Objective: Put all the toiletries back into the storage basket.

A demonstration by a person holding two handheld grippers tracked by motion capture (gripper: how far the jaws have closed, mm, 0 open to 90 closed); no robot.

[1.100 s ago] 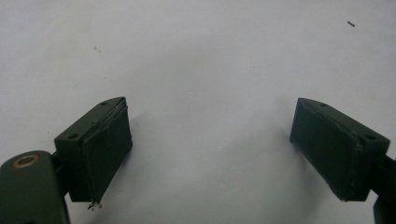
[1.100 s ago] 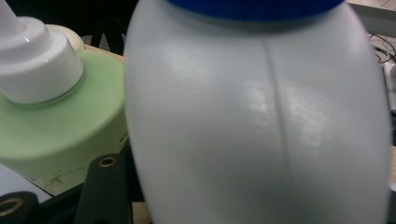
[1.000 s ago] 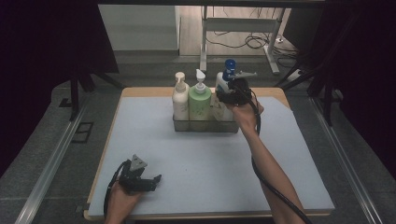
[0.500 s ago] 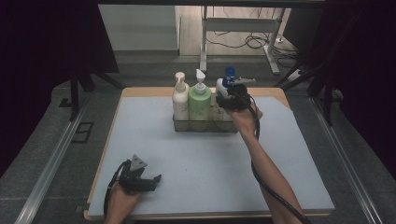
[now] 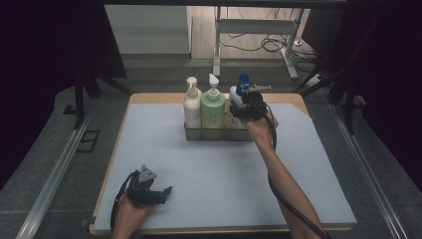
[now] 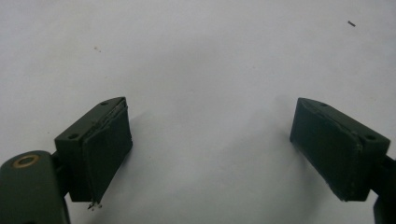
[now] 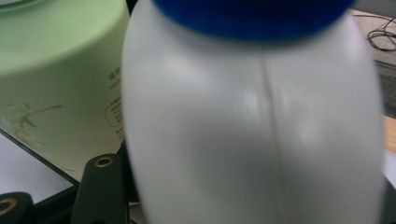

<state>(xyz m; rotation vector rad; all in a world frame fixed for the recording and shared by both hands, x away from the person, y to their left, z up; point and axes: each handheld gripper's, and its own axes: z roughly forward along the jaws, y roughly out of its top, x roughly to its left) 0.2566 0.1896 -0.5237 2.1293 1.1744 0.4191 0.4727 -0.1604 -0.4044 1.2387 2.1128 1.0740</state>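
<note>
A white bottle (image 5: 235, 94) (image 7: 252, 121) with a blue cap stands at the right end of a clear basket (image 5: 219, 134) at the back of the table. My right gripper (image 5: 245, 108) (image 7: 245, 200) is shut on its body, and the jaws have just eased open a little with the bottle still between them. A green pump bottle (image 5: 212, 110) (image 7: 60, 70) stands right beside it, and a cream pump bottle (image 5: 192, 107) fills the left end. My left gripper (image 5: 165, 192) (image 6: 222, 149) rests open on the mat near the front left, with nothing between its jaws.
A pale blue mat (image 5: 219, 174) covers the wooden table (image 5: 149, 97), whose edge shows behind the basket. Dark floor and metal rails (image 5: 54, 169) run along both sides. A desk frame and cables (image 5: 259, 45) stand beyond the far edge.
The white bottle and my right gripper have sunk a little lower into the basket. The left gripper has stayed where it was.
</note>
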